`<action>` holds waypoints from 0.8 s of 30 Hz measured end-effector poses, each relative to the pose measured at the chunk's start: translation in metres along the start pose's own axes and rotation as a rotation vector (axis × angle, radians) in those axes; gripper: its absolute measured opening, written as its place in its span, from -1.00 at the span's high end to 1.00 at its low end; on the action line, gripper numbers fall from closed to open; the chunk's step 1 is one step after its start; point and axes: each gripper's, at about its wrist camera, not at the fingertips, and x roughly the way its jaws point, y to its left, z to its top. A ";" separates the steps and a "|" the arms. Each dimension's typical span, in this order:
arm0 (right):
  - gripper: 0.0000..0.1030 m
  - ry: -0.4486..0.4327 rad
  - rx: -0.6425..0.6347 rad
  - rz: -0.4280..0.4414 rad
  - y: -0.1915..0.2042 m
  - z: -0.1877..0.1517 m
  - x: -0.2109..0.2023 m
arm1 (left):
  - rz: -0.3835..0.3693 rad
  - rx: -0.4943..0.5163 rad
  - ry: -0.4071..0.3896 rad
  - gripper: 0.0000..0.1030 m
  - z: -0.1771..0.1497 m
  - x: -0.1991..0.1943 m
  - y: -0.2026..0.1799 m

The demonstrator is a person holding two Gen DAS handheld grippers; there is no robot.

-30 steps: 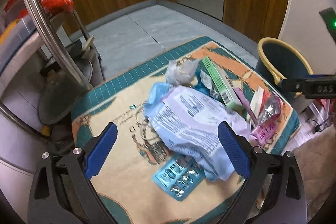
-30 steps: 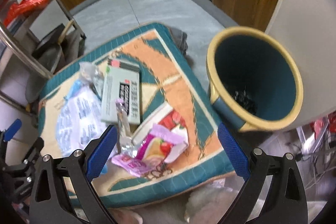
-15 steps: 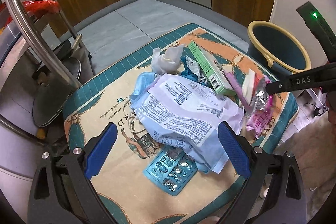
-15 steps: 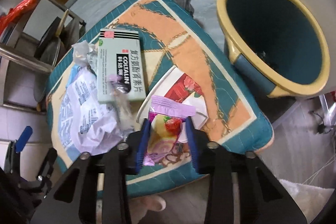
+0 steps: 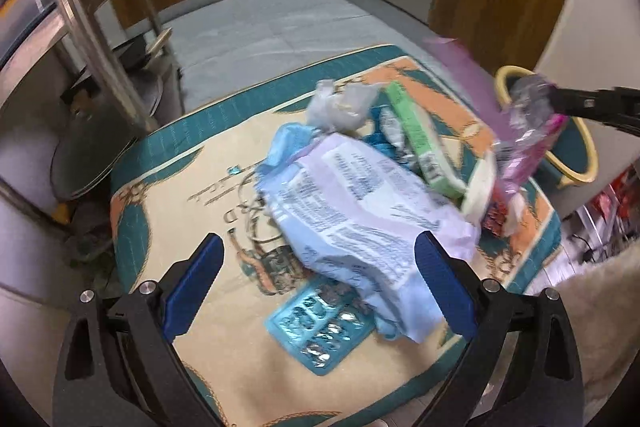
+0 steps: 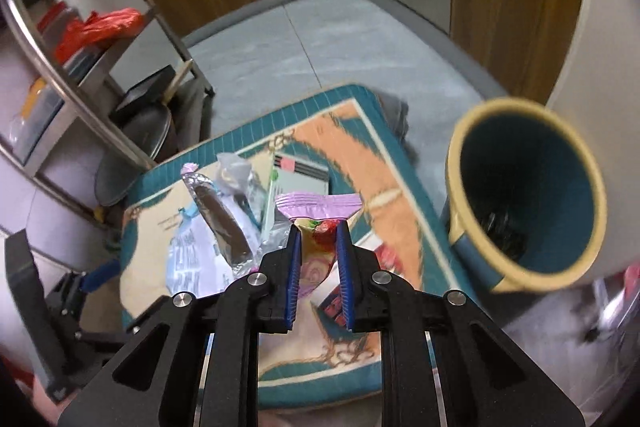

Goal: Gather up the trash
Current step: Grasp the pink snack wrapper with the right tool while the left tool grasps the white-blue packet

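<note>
Right fingers (image 6: 296, 259) pinch pink wrapper (image 6: 318, 211).

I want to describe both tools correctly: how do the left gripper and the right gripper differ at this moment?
The left gripper stands wide open and holds nothing, while the right gripper has just closed on the pink snack wrapper. The left gripper hangs over the white printed bag on the cushion; the right gripper carries its wrapper raised, near the trash bin. Both have black frames with blue pads and point downward.
</note>
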 end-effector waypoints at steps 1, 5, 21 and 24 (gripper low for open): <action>0.64 -0.003 -0.003 -0.005 -0.001 0.001 0.000 | 0.001 -0.017 0.007 -0.82 0.000 0.002 0.003; 0.64 0.004 -0.009 -0.022 -0.006 0.005 0.004 | -0.022 -0.126 0.026 -0.74 0.003 0.010 0.017; 0.66 -0.097 -0.261 -0.029 0.009 0.050 -0.006 | -0.111 -0.229 0.099 0.68 0.021 0.050 0.023; 0.66 -0.066 -0.250 0.000 0.009 0.052 0.001 | -0.096 -0.191 0.062 0.76 0.030 0.035 0.015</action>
